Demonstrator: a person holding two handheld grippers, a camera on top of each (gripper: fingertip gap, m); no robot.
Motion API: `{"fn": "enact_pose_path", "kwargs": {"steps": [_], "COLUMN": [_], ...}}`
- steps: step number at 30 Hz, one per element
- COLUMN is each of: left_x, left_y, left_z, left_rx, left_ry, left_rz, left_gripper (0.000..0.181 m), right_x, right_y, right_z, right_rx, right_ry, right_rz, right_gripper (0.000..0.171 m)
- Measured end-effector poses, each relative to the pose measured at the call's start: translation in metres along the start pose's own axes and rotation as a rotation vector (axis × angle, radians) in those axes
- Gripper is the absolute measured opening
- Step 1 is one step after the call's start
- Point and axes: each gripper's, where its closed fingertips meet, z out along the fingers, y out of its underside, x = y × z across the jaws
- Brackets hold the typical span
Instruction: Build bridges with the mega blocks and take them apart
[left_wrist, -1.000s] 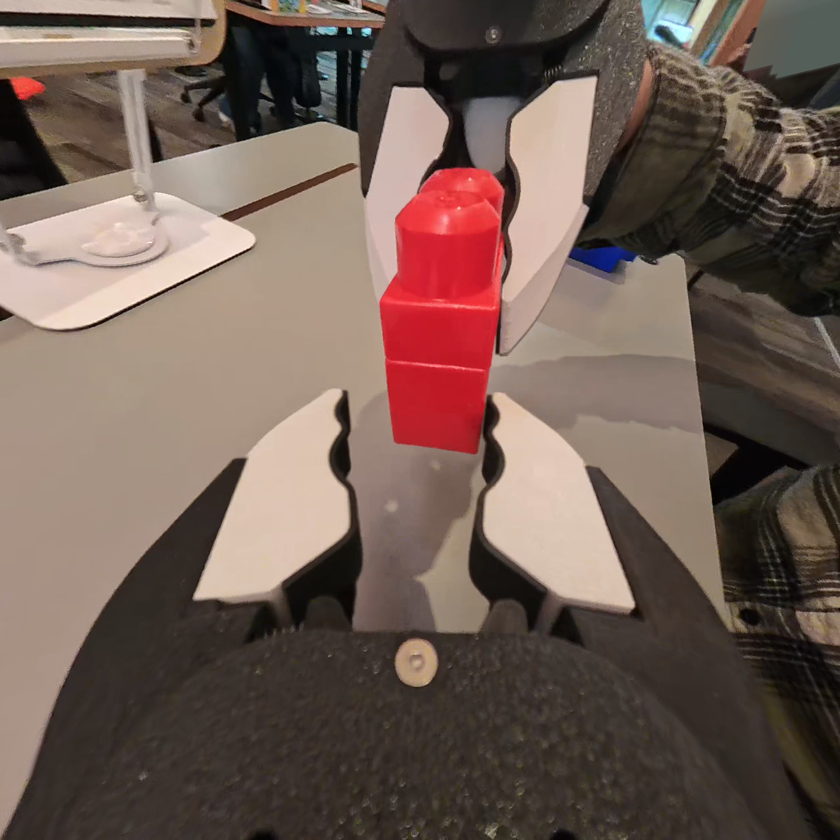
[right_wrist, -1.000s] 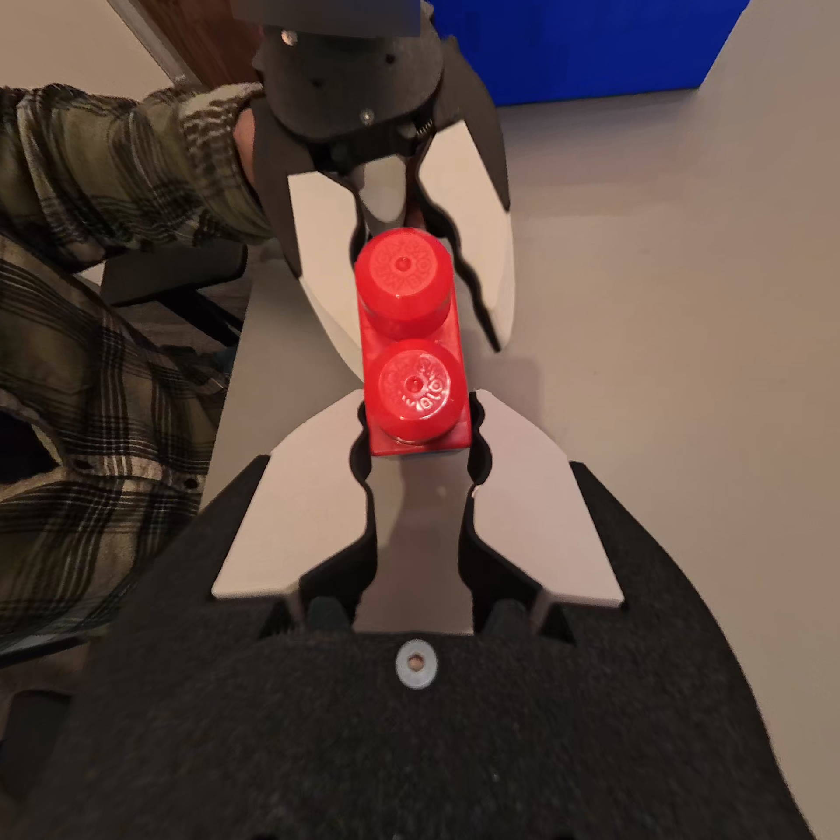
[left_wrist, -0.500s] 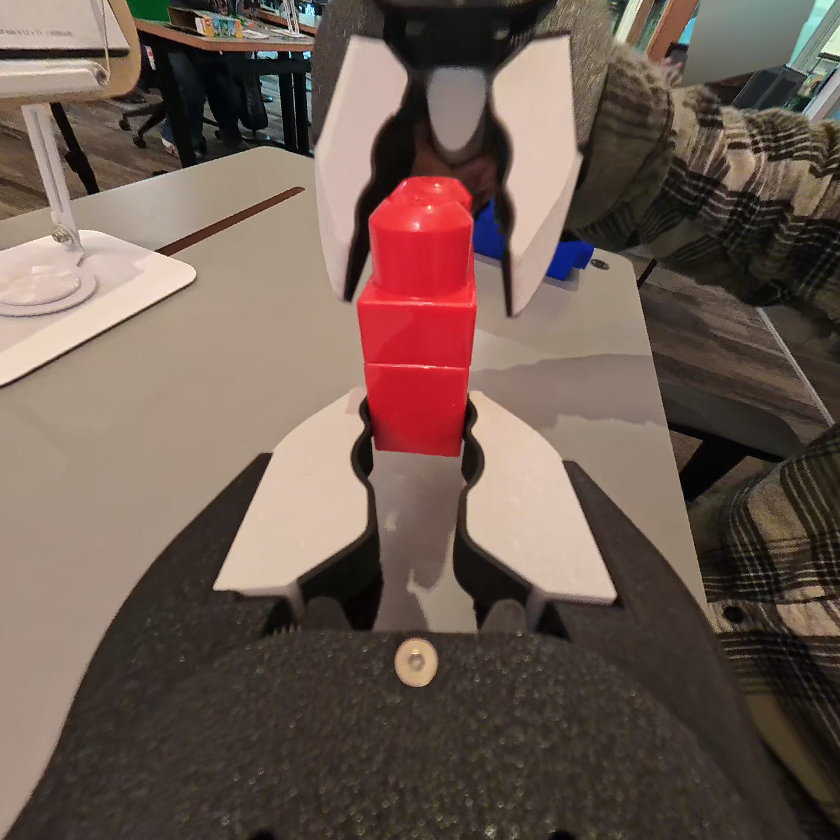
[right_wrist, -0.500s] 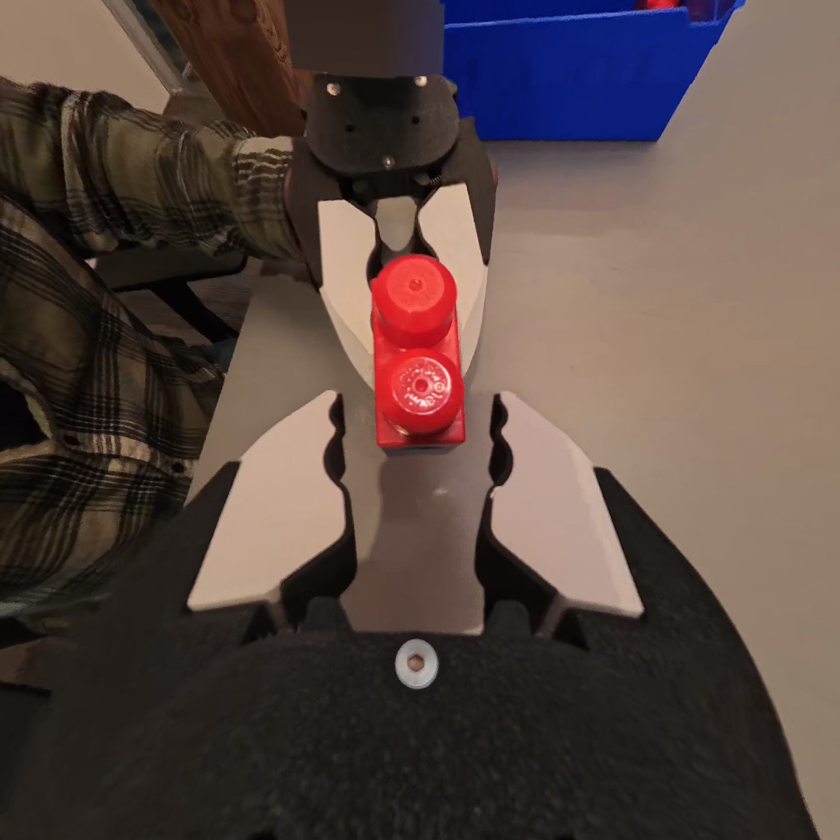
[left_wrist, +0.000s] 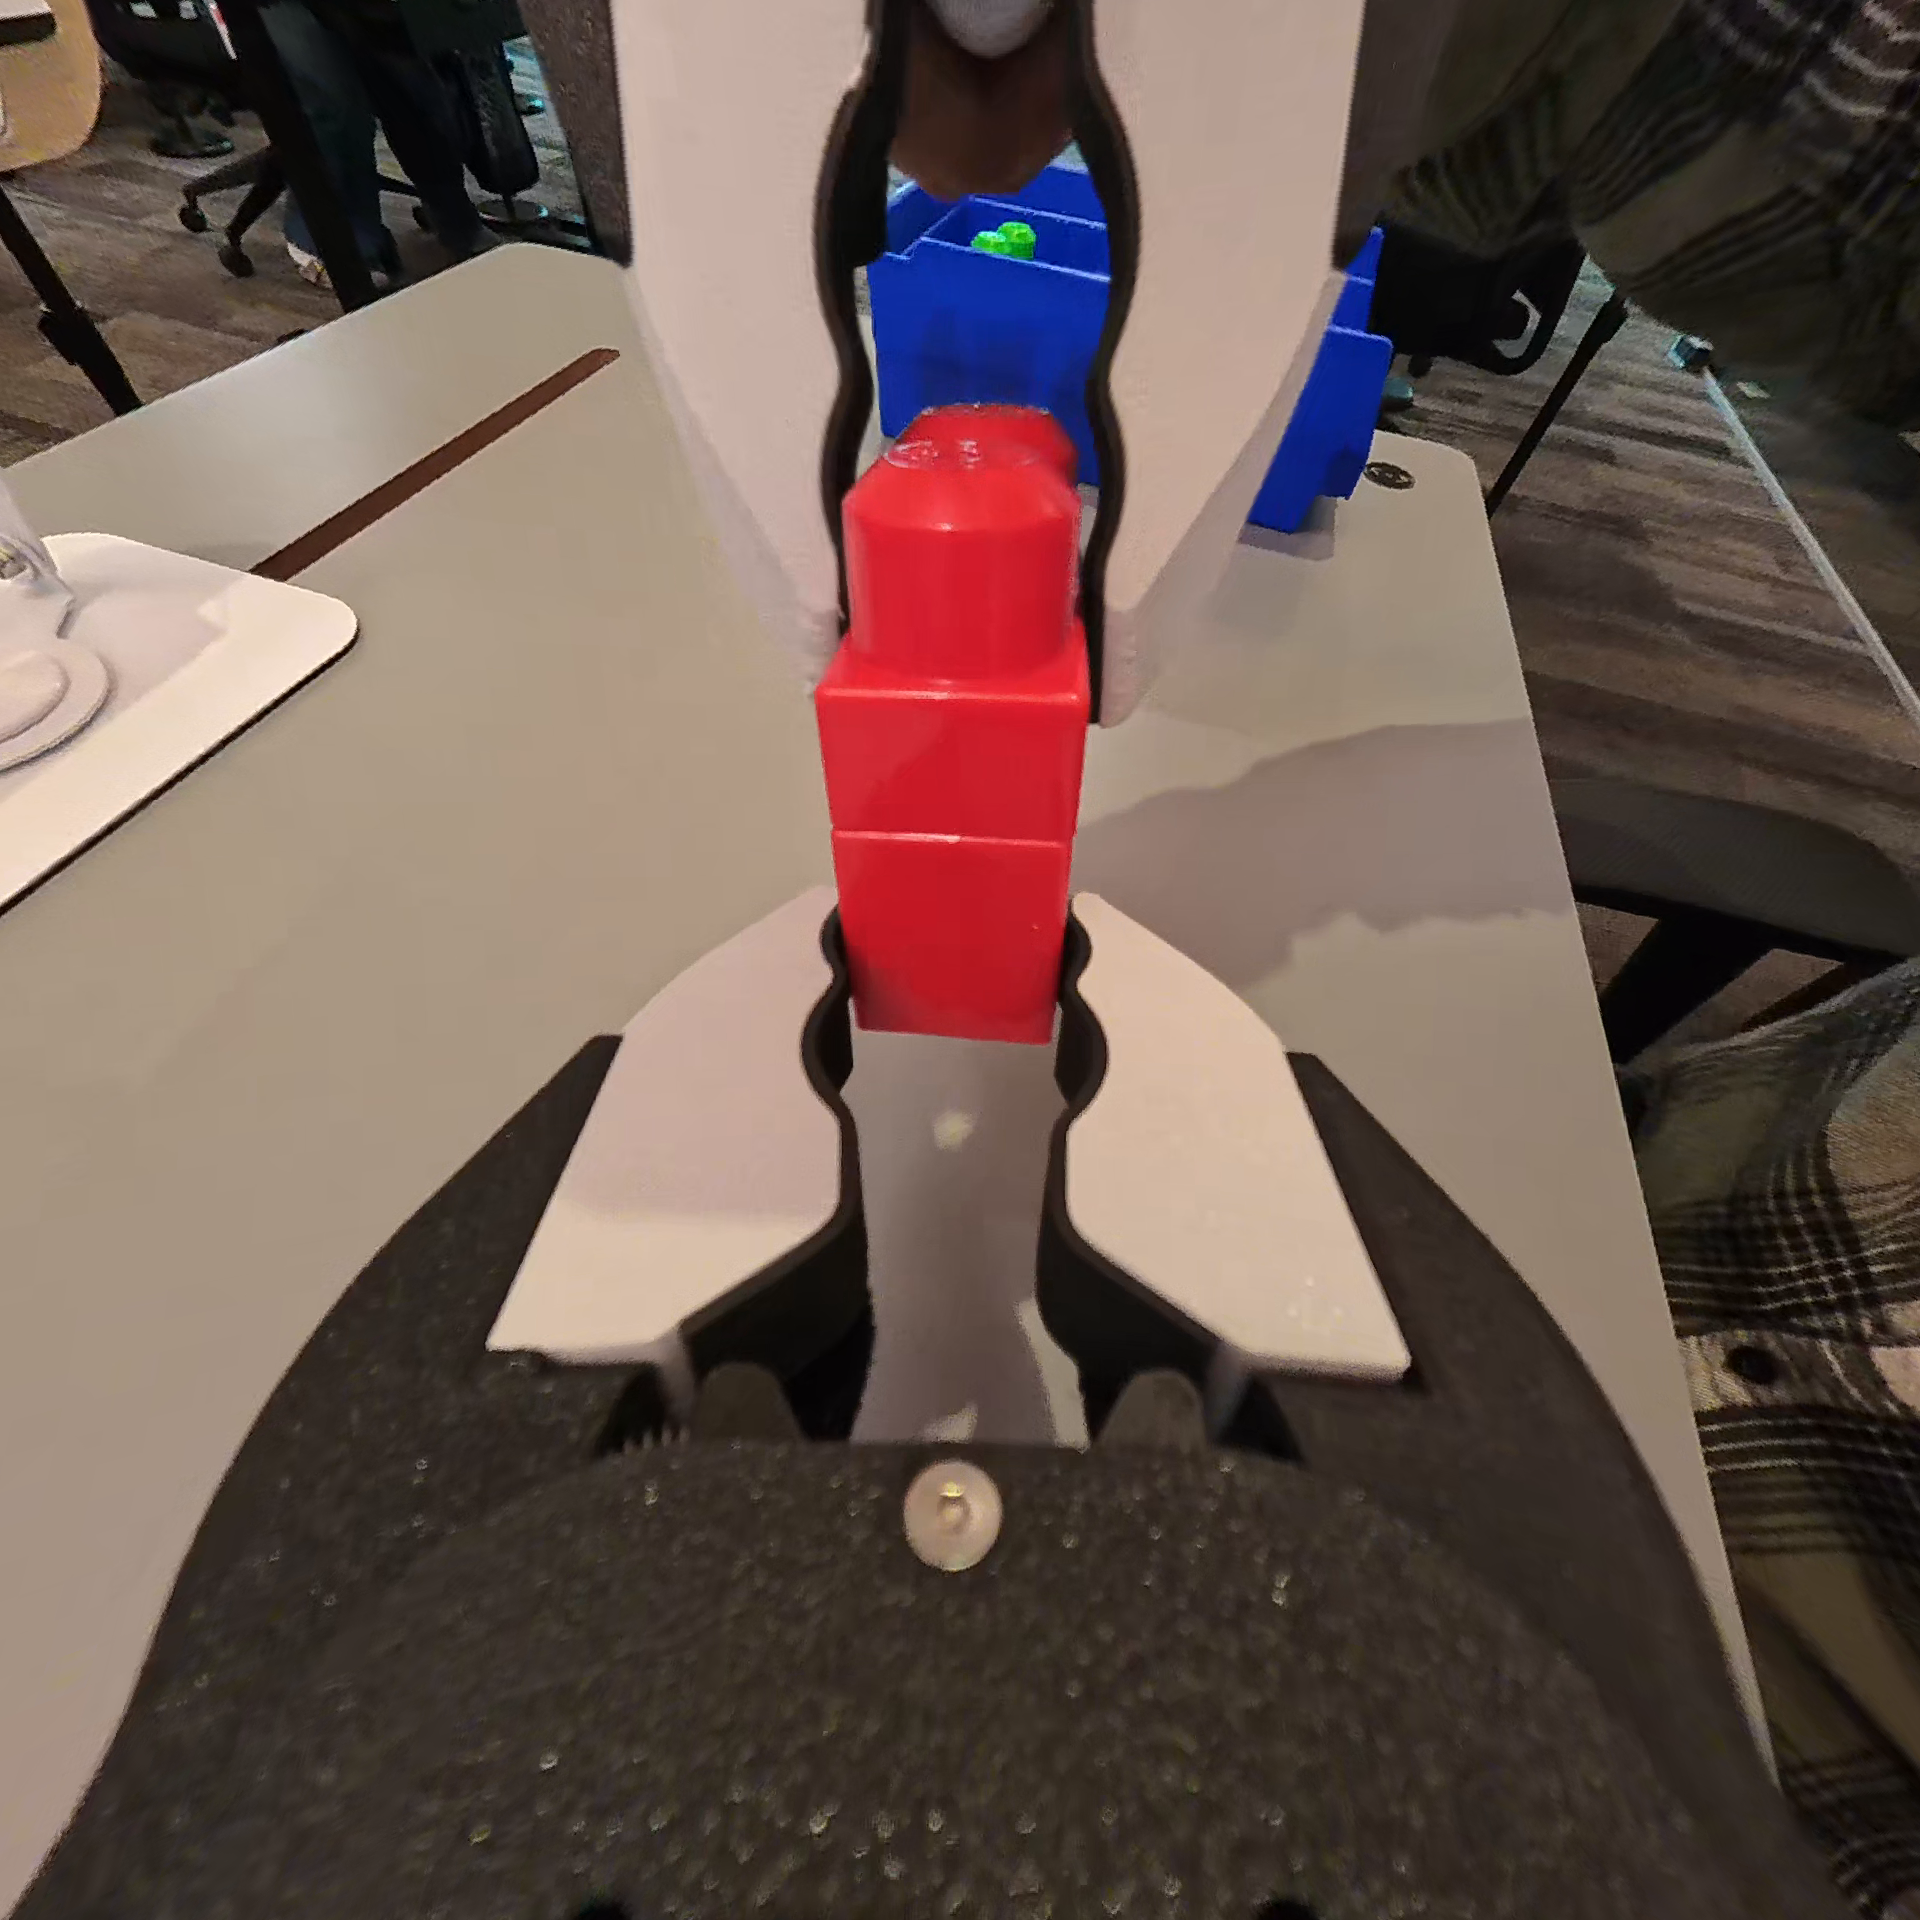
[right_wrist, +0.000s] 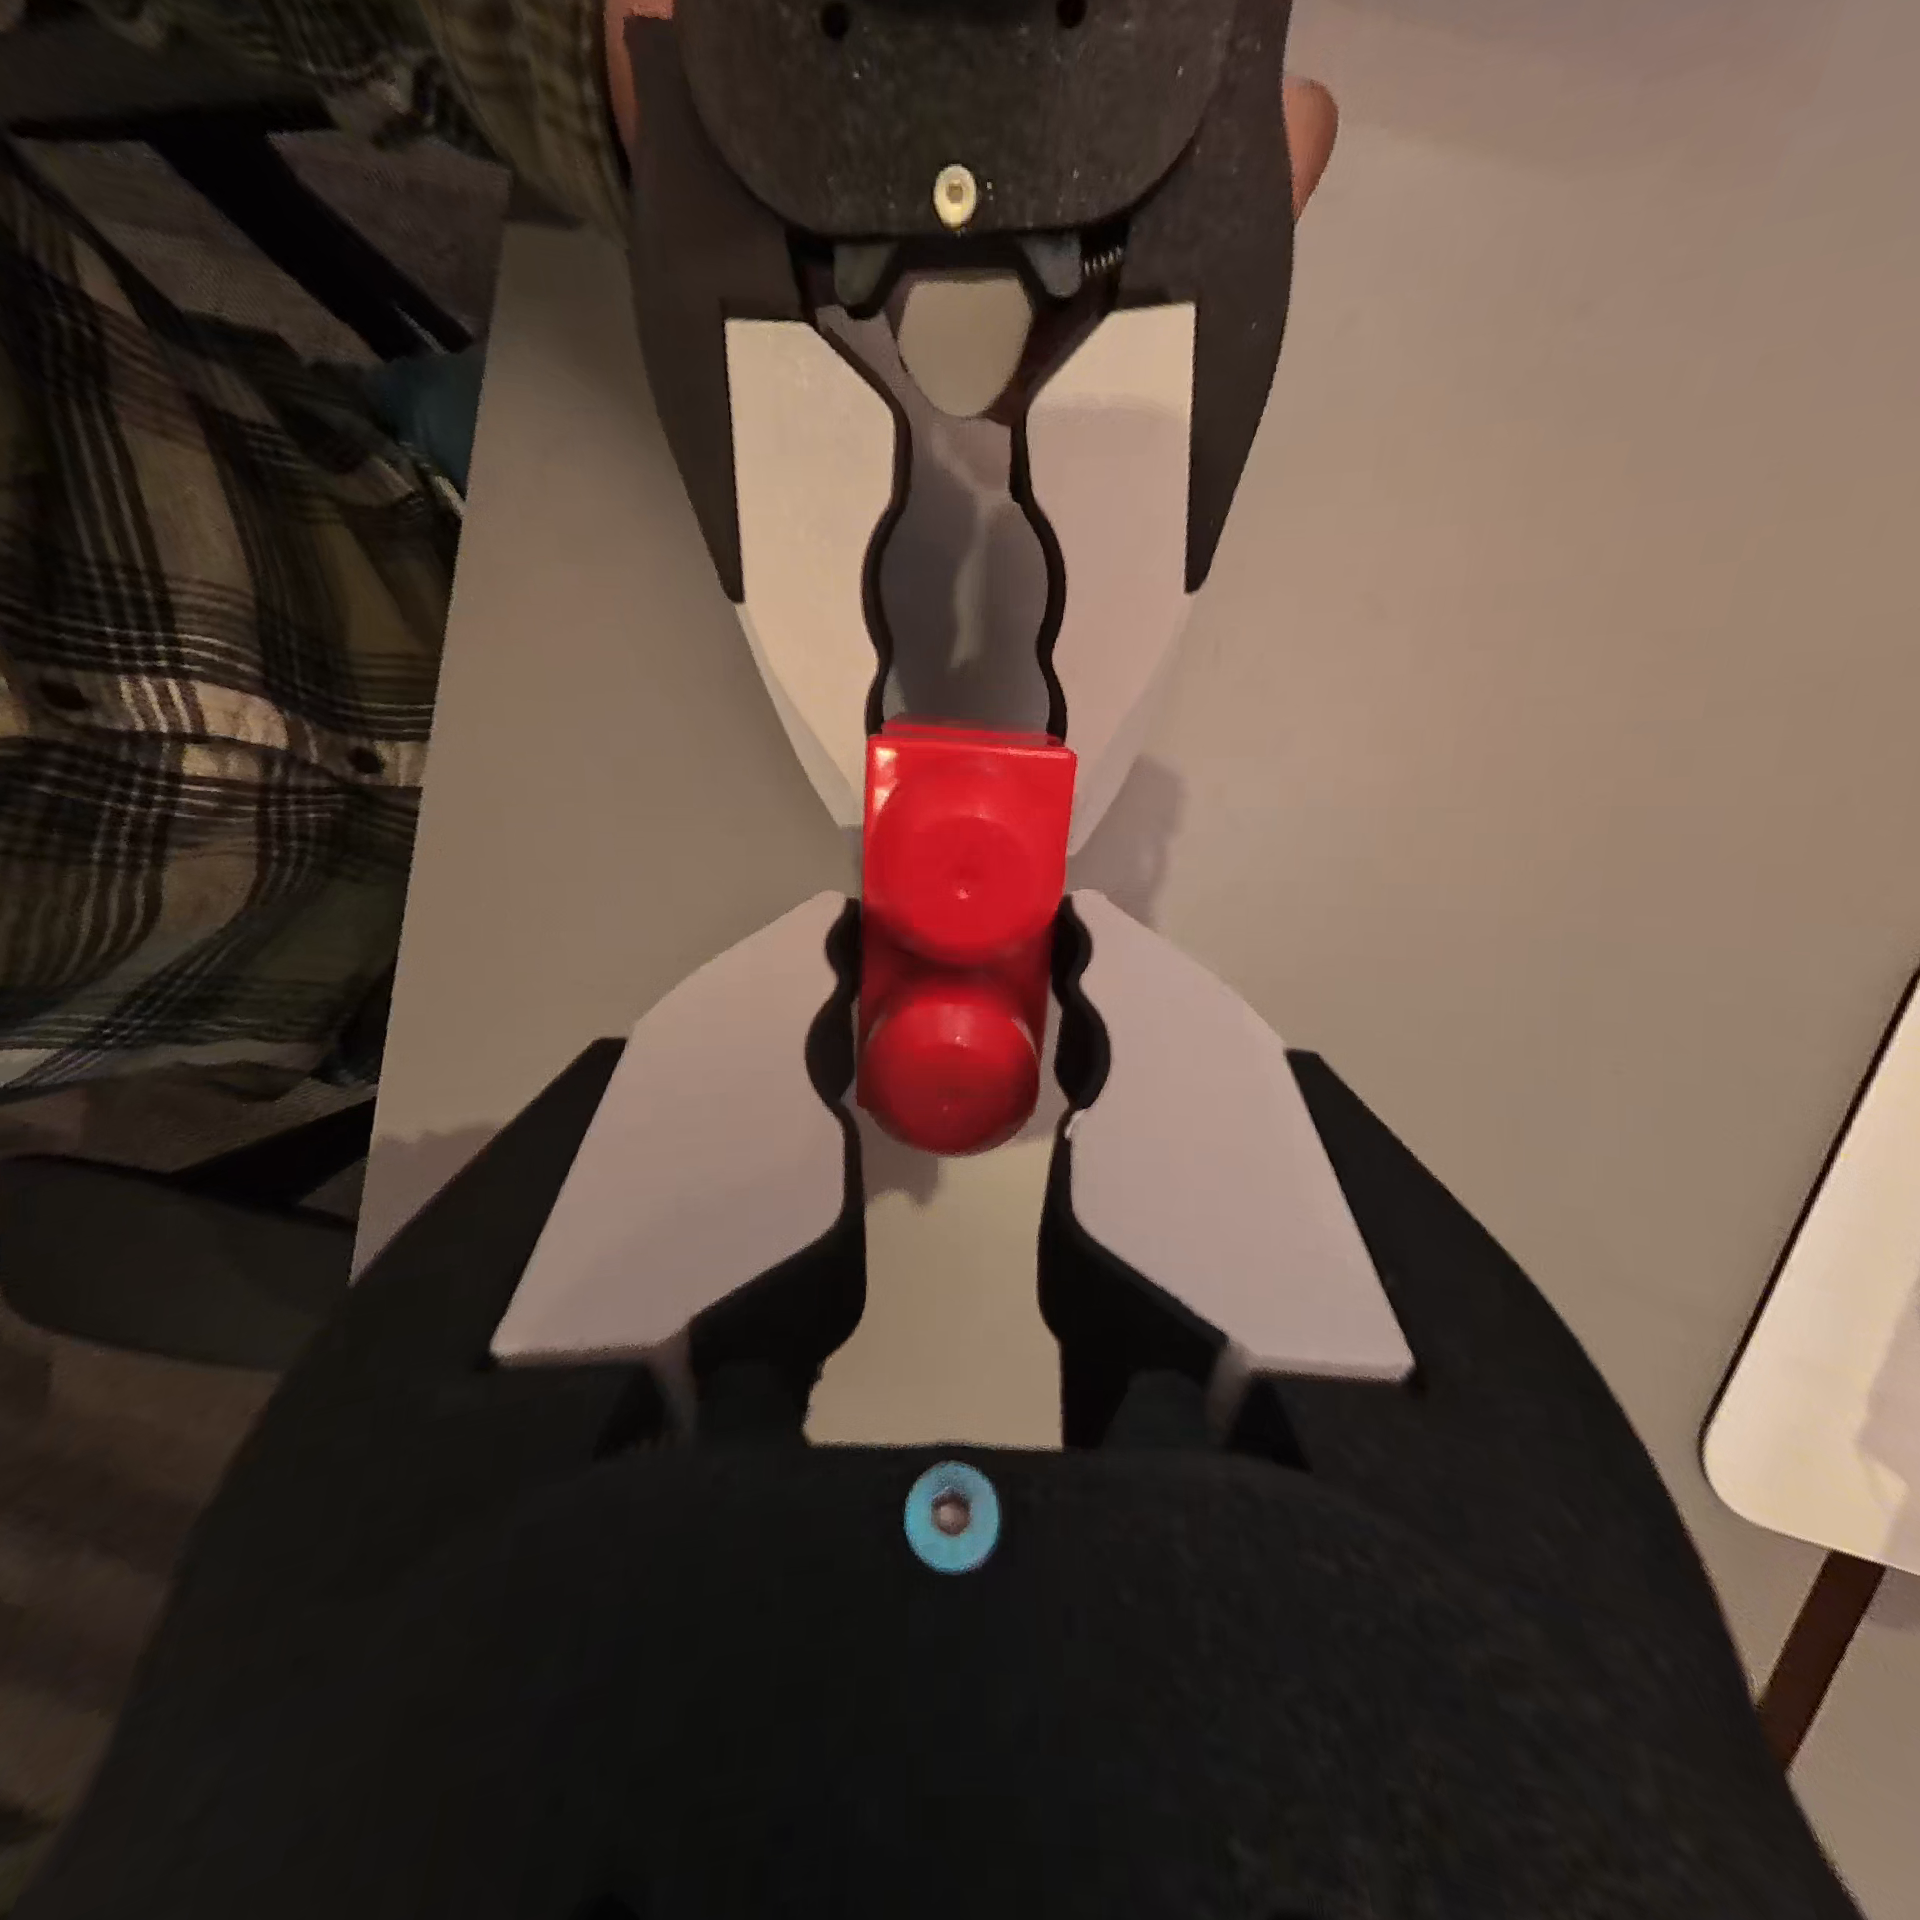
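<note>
Two red mega blocks are stacked upright over the grey table (left_wrist: 416, 831). My left gripper (left_wrist: 951, 925) is shut on the lower red block (left_wrist: 951, 935) from the near side. My right gripper (left_wrist: 966, 675) comes down from above and is shut on the upper red block (left_wrist: 951, 748), its fingers flanking the studs. In the right wrist view my right gripper (right_wrist: 956, 925) clamps the upper block (right_wrist: 961, 883), seen from above with its two studs, and the left gripper (right_wrist: 971, 769) faces it from the far side. I cannot tell whether the stack touches the table.
A blue bin (left_wrist: 987, 332) with a green block (left_wrist: 1003, 241) stands at the far end of the table. A white stand base (left_wrist: 156, 675) lies at the left, also in the right wrist view (right_wrist: 1818, 1351). The table's edge (left_wrist: 1538, 831) and a plaid sleeve (left_wrist: 1766, 1247) are at the right. My left and right fingertips are right by each other.
The left gripper closed on the lower red block. The right gripper opened, came down over the stack, and closed again on the upper block.
</note>
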Motion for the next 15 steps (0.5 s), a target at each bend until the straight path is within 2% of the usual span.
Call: {"fn": "enact_pose_path", "kwargs": {"steps": [5, 9, 10, 13, 15], "left_x": [0.005, 0.014, 0.015, 0.016, 0.020], "left_y": [-0.003, -0.021, -0.025, -0.030, -0.031], "left_z": [0.009, 0.019, 0.021, 0.028, 0.028], "left_rx": [0.004, 0.082, 0.097, 0.099, 0.111], "left_ry": [0.026, 0.063, 0.064, 0.045, 0.037], "left_rz": [-0.006, -0.020, -0.025, -0.034, -0.031], "left_gripper": [0.036, 0.037, 0.038, 0.059, 0.062], "right_x": [-0.005, -0.012, -0.013, -0.017, -0.021], "right_y": [0.011, 0.022, 0.027, 0.053, 0.078], "right_z": [-0.004, -0.021, -0.028, -0.053, -0.077], "right_rx": [-0.052, -0.046, -0.054, -0.102, -0.134], "right_ry": [0.002, 0.025, 0.043, 0.095, 0.144], "right_rz": [0.017, 0.015, 0.017, 0.061, 0.091], "right_gripper": [0.034, 0.034, 0.034, 0.034, 0.034]}}
